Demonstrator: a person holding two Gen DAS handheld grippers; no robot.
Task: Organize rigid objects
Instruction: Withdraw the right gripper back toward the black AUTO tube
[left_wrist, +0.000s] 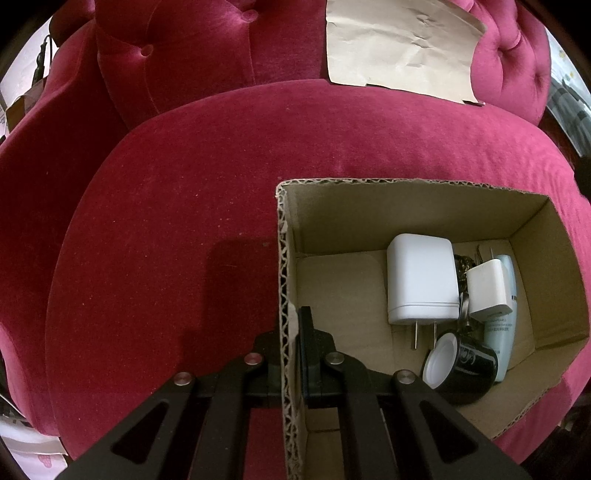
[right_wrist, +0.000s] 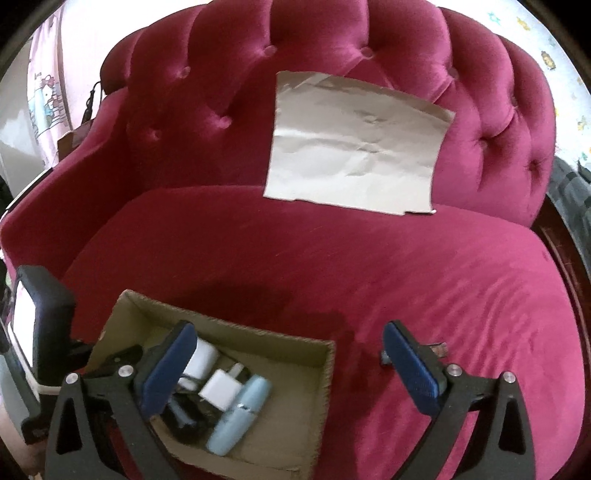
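Keep your left tongs (left_wrist: 291, 354) clamped on the cardboard box (left_wrist: 284, 258) wall at 9 o'clock on the sofa (left_wrist: 166, 221) seat, steadying it while your empty, wide-open right tongs (right_wrist: 291, 373) hover over its 3 o'clock rim

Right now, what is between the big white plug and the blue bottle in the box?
The small white plug lies between the big white plug and the blue bottle in the box. The left wrist view shows it best.
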